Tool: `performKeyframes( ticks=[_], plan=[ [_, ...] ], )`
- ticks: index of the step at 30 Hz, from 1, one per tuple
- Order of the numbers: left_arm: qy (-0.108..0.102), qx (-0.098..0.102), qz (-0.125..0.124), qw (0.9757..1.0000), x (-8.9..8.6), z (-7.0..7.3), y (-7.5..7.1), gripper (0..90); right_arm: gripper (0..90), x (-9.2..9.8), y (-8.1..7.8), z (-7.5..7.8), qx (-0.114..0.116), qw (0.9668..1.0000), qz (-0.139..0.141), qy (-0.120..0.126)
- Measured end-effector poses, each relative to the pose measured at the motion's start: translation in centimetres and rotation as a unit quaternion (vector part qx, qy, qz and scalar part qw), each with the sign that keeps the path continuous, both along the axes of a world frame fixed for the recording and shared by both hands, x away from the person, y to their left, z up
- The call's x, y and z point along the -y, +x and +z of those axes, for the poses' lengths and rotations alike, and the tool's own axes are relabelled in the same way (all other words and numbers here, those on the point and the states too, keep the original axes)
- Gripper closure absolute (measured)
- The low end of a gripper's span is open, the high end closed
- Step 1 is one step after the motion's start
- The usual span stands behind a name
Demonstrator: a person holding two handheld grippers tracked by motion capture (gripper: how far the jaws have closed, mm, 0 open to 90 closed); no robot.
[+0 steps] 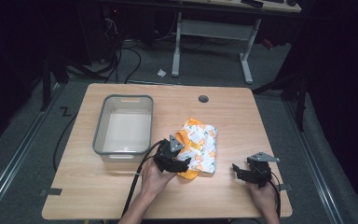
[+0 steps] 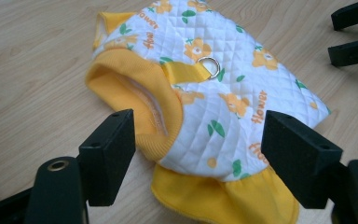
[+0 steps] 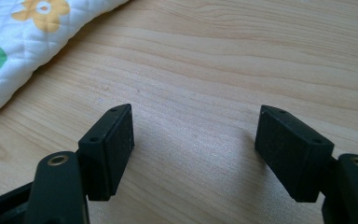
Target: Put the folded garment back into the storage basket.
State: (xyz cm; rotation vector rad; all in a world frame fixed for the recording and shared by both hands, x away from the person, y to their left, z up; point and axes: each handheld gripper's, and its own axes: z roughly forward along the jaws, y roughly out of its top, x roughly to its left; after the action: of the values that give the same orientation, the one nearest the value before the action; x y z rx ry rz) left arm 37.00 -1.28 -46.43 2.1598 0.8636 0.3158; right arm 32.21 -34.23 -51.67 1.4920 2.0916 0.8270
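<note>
**Quilted garment on the desk, both grippers wide apart**

Garment (image 1: 199, 145) of white quilted cloth, printed with orange flowers and trimmed in yellow, lies on the wooden desk (image 1: 242, 116) just right of a grey bin (image 1: 123, 123). From the high view, the left hand-held gripper (image 1: 181, 163) hovers at its near edge, while the right hand-held gripper (image 1: 237, 170) sits well apart over bare wood.

The left gripper view adds detail that the high view cannot give: a metal ring (image 2: 209, 66) on a yellow strap, a ribbed yellow collar (image 2: 140, 100), and the word "flower" printed in orange several times. The jaws there stand wide, with the garment's near end between them but untouched; they close on nothing.

The right gripper view shows a corner of the garment at upper left, and jaws spread apart over plain wood grain.
</note>
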Motion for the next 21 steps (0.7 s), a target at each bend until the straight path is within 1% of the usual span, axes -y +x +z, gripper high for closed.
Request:
performKeyframes(
  ticks=[3, 6, 10, 12, 15, 17, 19, 20, 21],
  plan=[
    [-0.002, -0.005, -0.002, 1.0, 0.4, 0.1, 0.5, 25.9, 28.5, 0.0, 0.0, 0.0, 0.0, 1.0, 0.0, 0.0],
    [0.005, -0.01, -0.004, 0.9999, 0.9, 0.1, 1.0, 25.5, 28.5, 0.0, 0.0, 0.0, 0.0, 1.0, 0.0, 0.0],
    [0.001, -0.016, -0.008, 0.9998, 1.3, 0.0, 1.7, 24.5, 28.5, 0.0, 0.0, 0.0, 0.0, 1.0, 0.0, 0.0],
    [0.004, -0.019, -0.008, 0.9998, 1.5, -0.1, 2.0, 24.4, 28.5, 0.0, 0.0, 0.0, 0.0, 1.0, 0.0, 0.0],
    [0.011, -0.021, -0.009, 0.9997, 1.8, -0.3, 2.4, 24.3, 28.5, 0.0, 0.0, 0.0, 0.0, 1.0, 0.0, 0.0],
    [0.013, -0.022, -0.007, 0.9996, 2.0, -0.2, 2.6, 24.3, 28.5, 0.0, 0.0, 0.0, 0.0, 1.0, 0.0, 0.0],
    [0.017, -0.02, -0.008, 0.9996, 2.2, -0.2, 2.9, 24.3, 28.5, 0.0, 0.0, 0.0, 0.0, 1.0, 0.0, 0.0],
    [0.017, -0.019, -0.008, 0.9996, 2.4, -0.2, 3.0, 24.3, 28.5, 0.0, 0.0, 0.0, 0.0, 1.0, 0.0, 0.0],
    [0.012, -0.017, -0.005, 0.9998, 2.5, -0.3, 3.2, 24.4, 28.5, 0.0, 0.0, 0.0, 0.0, 1.0, 0.0, 0.0]
  ],
)
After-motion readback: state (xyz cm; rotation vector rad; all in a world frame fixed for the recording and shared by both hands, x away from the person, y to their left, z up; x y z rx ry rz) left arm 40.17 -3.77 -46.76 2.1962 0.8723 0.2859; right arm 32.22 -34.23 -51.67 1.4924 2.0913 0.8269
